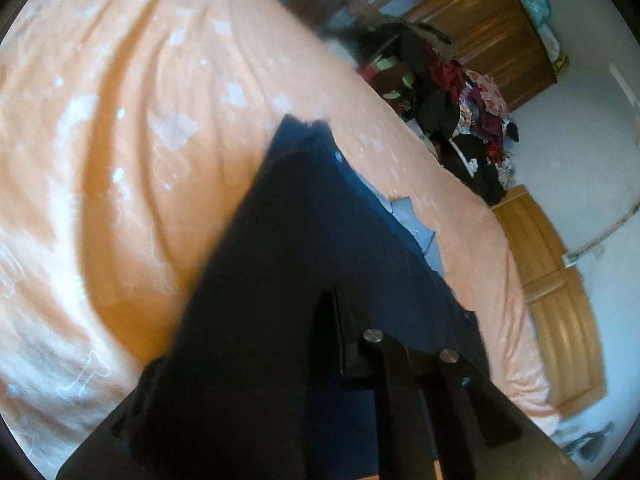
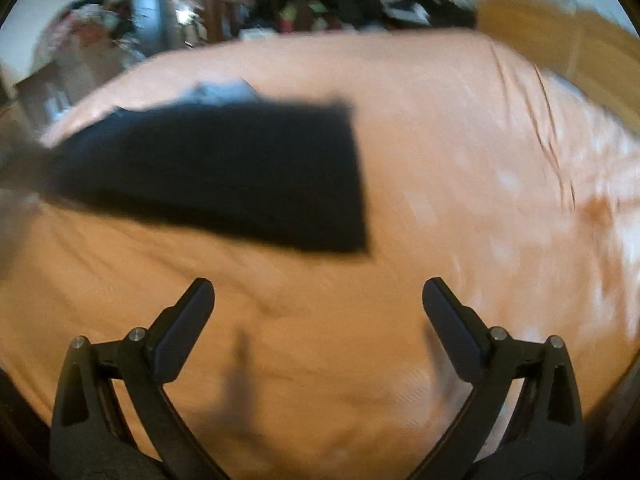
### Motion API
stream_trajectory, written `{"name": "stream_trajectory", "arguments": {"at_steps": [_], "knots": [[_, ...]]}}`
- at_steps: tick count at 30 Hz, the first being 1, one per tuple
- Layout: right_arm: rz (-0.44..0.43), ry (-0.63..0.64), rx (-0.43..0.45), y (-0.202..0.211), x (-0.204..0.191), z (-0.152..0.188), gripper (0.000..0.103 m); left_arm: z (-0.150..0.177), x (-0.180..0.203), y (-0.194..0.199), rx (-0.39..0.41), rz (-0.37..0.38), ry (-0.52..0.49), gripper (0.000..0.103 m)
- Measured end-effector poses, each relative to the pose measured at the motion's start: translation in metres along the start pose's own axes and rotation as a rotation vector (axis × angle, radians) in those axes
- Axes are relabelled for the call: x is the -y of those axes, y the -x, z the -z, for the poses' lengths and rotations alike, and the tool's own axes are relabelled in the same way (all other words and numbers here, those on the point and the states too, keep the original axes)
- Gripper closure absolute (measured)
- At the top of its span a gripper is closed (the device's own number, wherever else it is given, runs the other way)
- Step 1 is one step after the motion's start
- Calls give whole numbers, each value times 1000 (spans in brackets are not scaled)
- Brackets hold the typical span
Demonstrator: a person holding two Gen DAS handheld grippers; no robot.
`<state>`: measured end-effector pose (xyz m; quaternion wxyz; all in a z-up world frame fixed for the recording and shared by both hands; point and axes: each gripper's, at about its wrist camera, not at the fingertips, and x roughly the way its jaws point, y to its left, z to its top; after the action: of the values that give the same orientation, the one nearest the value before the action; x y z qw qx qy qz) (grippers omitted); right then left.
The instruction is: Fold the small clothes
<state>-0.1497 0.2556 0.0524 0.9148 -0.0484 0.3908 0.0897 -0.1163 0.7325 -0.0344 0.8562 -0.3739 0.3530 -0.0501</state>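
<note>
A dark navy garment (image 1: 304,216) hangs over my left gripper (image 1: 326,304) and stretches away across the peach bedsheet (image 1: 120,140). The left gripper is shut on its near end; cloth hides one finger, and the other finger's pad (image 1: 348,336) shows. In the right wrist view the same garment (image 2: 240,176) lies as a dark wedge on the sheet, its left end drawn up toward the frame edge. My right gripper (image 2: 319,294) hovers open over bare sheet just in front of the garment, holding nothing. The view is motion-blurred.
A light blue cloth (image 1: 412,220) peeks out from under the garment's far side, also visible as a pale patch (image 2: 220,90). A wooden headboard (image 1: 552,280) edges the bed. A heap of clothes (image 1: 472,120) and a wooden wardrobe (image 1: 480,20) stand beyond.
</note>
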Motion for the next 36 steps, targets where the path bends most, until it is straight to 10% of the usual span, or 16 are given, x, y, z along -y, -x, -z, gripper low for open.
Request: {"name": "stream_trajectory", "arguments": {"at_steps": [8, 17, 23, 25, 27, 36], "knots": [[-445, 9, 36, -58, -112, -143, 0, 11, 44, 4, 65, -132, -231, 91], [-960, -30, -381, -172, -246, -259, 0, 35, 128, 9, 148, -206, -614, 91], [-853, -9, -455, -212, -221, -249, 3, 81, 187, -13, 106, -167, -909, 87], [-809, -45, -394, -220, -186, -240, 30, 95, 199, -26, 68, -133, -958, 85], [-790, -187, -402, -236, -137, -222, 84, 105, 209, -39, 17, -99, -979, 85], [-792, -342, -271, -196, 22, -185, 90, 155, 288, -76, -153, 68, -1099, 85]]}}
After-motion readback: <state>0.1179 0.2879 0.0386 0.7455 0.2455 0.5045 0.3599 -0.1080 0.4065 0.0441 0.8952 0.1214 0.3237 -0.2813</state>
